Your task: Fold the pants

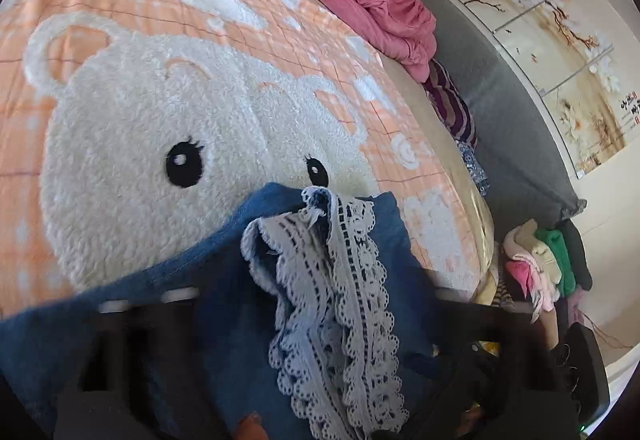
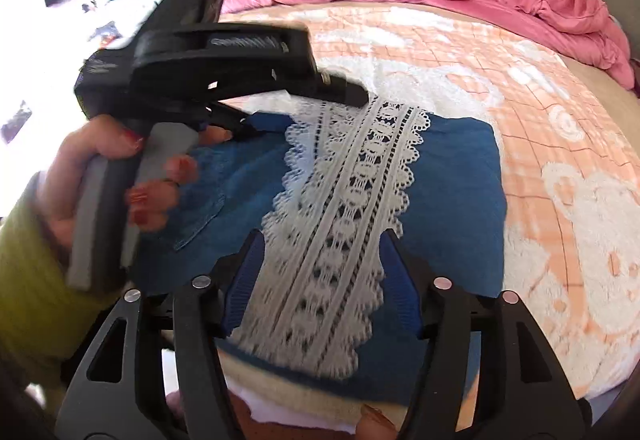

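The pants, blue denim with a white lace strip down the middle, are seen lying folded into a compact rectangle on the bed, close to its near edge, over the bear blanket. The right gripper is held just above the lace with its fingers apart and nothing pinched. The left gripper is seen at the far left edge of the pants; whether cloth is clamped there cannot be told. A late fold appears to be in hand; next, the bundle would need to be smoothed or folded once more
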